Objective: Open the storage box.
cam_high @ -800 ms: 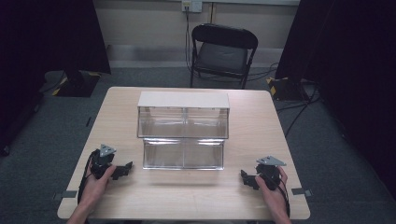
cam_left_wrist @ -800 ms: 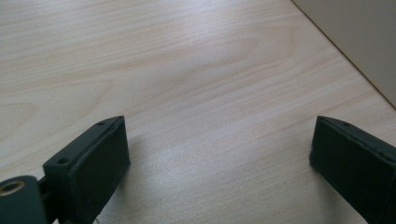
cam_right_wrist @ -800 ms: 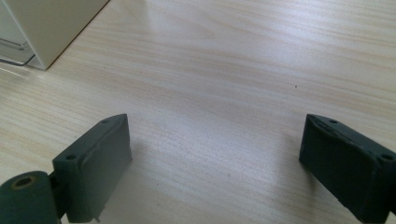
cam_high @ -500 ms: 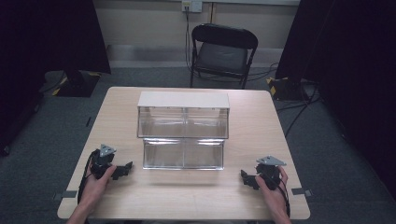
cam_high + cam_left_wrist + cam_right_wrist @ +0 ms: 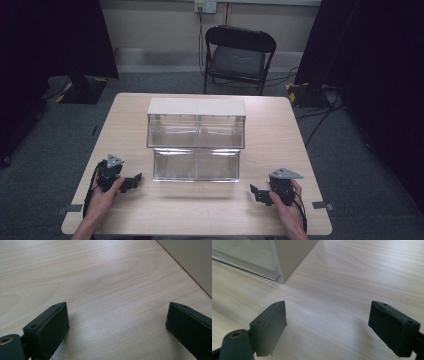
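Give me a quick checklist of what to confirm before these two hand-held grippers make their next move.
1. Left gripper open, nothing between its jaws: ok.
2. Right gripper open, nothing held: ok.
3. Clear plastic two-tier bin unit with a white top upright, mid-table: ok.
4. Both grippers apart from the bin: ok.
5. Light wooden table bare between the grippers: ok.
6. Anything inside the bins: cannot tell.

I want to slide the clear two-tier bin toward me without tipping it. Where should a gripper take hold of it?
Probably the lower tier's front wall, taken over its top rim from the person's side, one jaw inside and one outside. That rim is open, low and nearest both open grippers, left and right. The upper tier sits higher under a white lid, so pulling there seems likelier to tip the clear bin.
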### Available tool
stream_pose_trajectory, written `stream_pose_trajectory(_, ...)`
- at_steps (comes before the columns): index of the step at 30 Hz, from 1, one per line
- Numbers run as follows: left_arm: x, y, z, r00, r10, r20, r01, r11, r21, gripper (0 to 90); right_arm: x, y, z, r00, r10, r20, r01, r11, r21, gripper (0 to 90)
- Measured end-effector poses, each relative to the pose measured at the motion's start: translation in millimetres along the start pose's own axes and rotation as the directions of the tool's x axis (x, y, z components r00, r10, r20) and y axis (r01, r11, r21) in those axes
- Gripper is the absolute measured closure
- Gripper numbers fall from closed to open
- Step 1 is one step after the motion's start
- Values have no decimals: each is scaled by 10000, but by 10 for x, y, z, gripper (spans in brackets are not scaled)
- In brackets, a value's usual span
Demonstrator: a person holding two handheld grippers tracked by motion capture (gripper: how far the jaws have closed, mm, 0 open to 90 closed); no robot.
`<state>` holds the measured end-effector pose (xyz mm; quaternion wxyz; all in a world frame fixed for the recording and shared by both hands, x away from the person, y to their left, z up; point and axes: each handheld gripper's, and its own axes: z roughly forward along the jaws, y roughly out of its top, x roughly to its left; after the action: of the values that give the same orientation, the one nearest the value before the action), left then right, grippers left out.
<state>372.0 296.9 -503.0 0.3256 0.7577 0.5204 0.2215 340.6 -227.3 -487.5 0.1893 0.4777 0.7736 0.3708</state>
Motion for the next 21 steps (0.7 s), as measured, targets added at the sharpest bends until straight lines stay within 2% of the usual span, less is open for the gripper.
stream_pose_trajectory(7, 0, 0, 0, 10000, 4, -2, -4, 10000, 4, 41, 164, 49, -13, 9982, -271, -526, 262, 9995, -188, 141)
stream_pose_trajectory(10, 0, 0, 0, 10000, -2, 0, 2, 10000, 0, 41, 251, 80, -1, 9947, -393, -955, 374, 9991, -212, 141)
stream_pose_trajectory(17, 0, 0, 0, 10000, -2, -1, 2, 10000, -3, 41, 367, 123, 40, 9893, -675, -1292, 653, 9976, -211, 141)
stream_pose_trajectory(21, 1, 0, 0, 10000, 1, 8, -1, 10000, -4, 41, 400, 162, 54, 9883, -734, -1334, 712, 9972, -215, 142)
